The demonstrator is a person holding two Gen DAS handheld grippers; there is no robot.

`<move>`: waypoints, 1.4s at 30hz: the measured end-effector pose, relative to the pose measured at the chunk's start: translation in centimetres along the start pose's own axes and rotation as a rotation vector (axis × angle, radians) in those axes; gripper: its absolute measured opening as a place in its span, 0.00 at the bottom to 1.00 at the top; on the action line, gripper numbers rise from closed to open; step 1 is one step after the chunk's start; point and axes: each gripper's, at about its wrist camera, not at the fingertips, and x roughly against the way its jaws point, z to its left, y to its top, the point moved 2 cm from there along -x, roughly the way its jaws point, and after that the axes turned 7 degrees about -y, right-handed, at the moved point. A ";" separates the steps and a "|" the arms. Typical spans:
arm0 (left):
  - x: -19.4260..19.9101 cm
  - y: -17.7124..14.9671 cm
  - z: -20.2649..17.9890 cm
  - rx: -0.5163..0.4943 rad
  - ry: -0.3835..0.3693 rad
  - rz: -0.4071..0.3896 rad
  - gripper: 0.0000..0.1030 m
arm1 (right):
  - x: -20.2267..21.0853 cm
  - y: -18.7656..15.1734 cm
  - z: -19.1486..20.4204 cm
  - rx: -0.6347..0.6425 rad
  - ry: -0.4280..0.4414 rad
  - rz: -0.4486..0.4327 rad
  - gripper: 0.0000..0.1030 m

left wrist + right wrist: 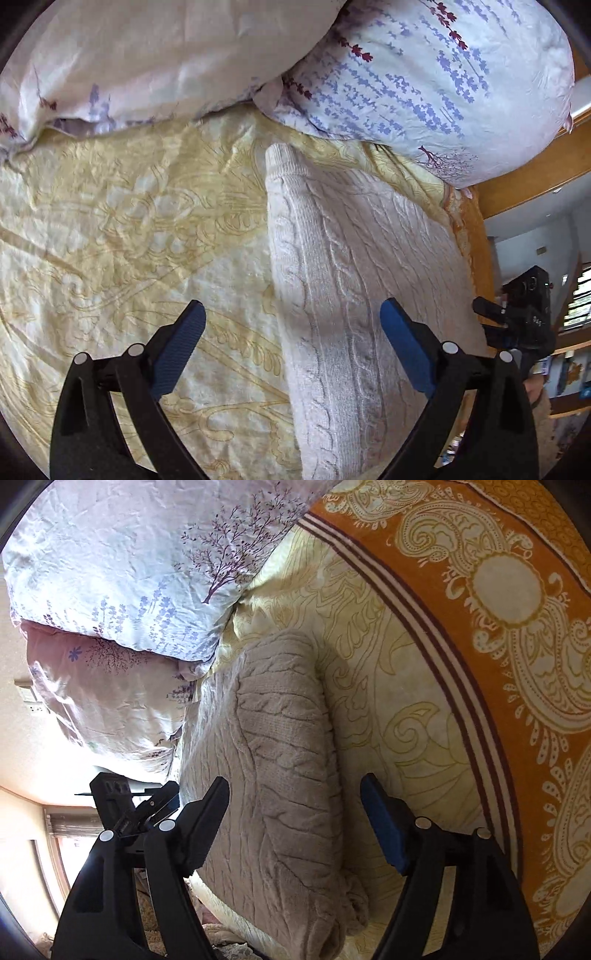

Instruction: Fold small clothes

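Note:
A cream cable-knit sweater lies folded into a long strip on the yellow patterned bedsheet. My left gripper is open, hovering above the sweater's left edge, holding nothing. In the right wrist view the same sweater runs lengthwise, with a folded sleeve layer on top. My right gripper is open above the sweater's right side, empty. Each gripper shows at the edge of the other's view: the right one, the left one.
Two floral pillows lie at the head of the bed, touching the sweater's far end. The sheet's orange paisley border runs along the right. A wooden bed frame and room furniture lie beyond.

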 end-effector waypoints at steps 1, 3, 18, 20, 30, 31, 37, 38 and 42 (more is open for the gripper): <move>-0.4 -0.2 -0.1 0.007 -0.037 0.019 0.88 | -0.3 0.0 0.3 0.010 0.006 0.011 0.73; -1.2 -0.5 -0.5 0.005 -0.093 0.054 0.86 | -0.8 0.2 0.8 0.027 0.013 0.025 0.74; -0.2 -1.5 -0.9 0.049 -0.275 -0.009 0.33 | -2.6 -0.9 3.0 0.025 0.223 0.040 0.31; 1.5 -1.4 -0.7 0.042 -0.316 -0.028 0.32 | -2.3 -1.1 4.8 0.060 0.253 0.024 0.30; 9.9 -1.2 6.5 0.031 -0.141 -0.122 0.37 | -9.9 -2.9 13.7 0.280 0.185 0.084 0.28; 9.3 -1.4 7.9 0.058 -0.079 -0.110 0.39 | -11.4 -3.0 13.5 0.275 0.138 0.090 0.28; 10.2 -2.5 9.5 0.094 0.031 -0.216 0.55 | -10.9 -2.5 13.4 0.281 0.032 0.064 0.46; 11.0 -2.5 9.2 0.068 0.075 -0.257 0.55 | -9.9 -2.2 13.1 0.282 0.026 0.040 0.47; 13.8 -3.3 6.1 -0.081 0.116 -0.358 0.60 | -7.7 0.4 11.8 0.189 0.063 -0.059 0.47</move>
